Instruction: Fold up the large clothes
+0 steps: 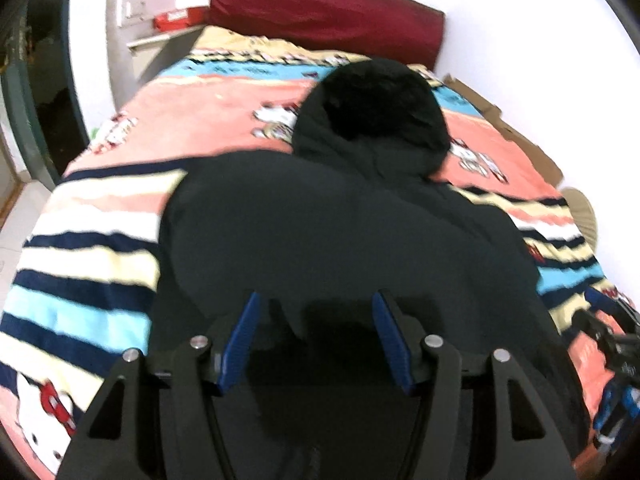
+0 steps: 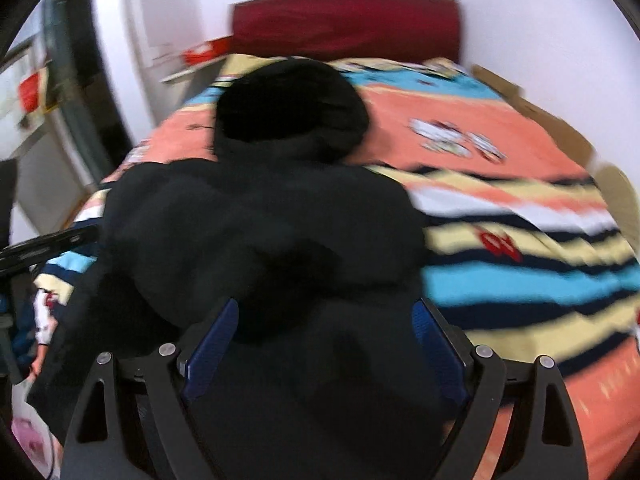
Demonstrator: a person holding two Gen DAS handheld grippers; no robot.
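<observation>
Left gripper (image 1: pixel 316 300) has its blue pads (image 1: pixel 240 340) spread apart above the near part of the black hooded jacket (image 1: pixel 340 220), nothing pinched between them; right gripper (image 2: pixel 326 308) is spread wider, also over the near part of the jacket, pads not pressing cloth as far as the blur lets me tell. Jacket lies folded narrow along the bed on the striped cartoon-print blanket (image 1: pixel 88 248), hood (image 1: pixel 372 100) at the far end towards the dark red headboard (image 1: pixel 328 12). Both views are motion-blurred; right gripper also shows at the left view's right edge (image 1: pixel 616 344).
</observation>
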